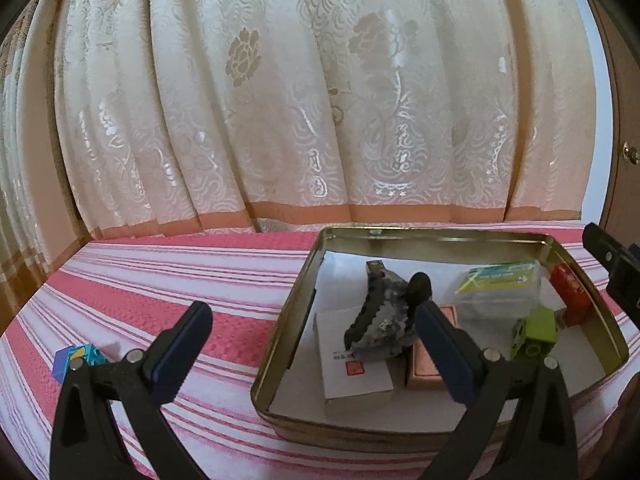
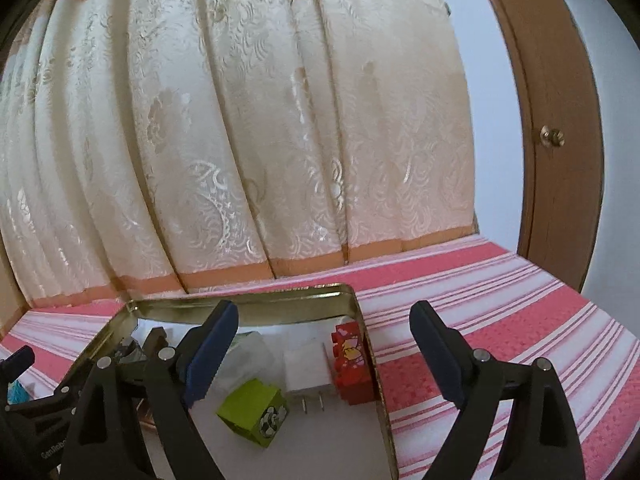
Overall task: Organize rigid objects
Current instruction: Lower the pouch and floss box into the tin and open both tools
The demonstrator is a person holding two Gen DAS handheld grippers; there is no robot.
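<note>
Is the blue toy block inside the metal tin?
No, the blue toy block lies on the striped cloth, left of the metal tin.

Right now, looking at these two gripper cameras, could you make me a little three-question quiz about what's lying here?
1. True or false: the left gripper is clamped on the green block.
2. Which item lies outside the metal tin, on the striped cloth?
A. red block
B. white plug adapter
C. blue block
3. Fill in: the white plug adapter lies between the green block and the ____ block.

Key:
1. False; both the left gripper and the right gripper are open and hold nothing.
2. C
3. red
</note>
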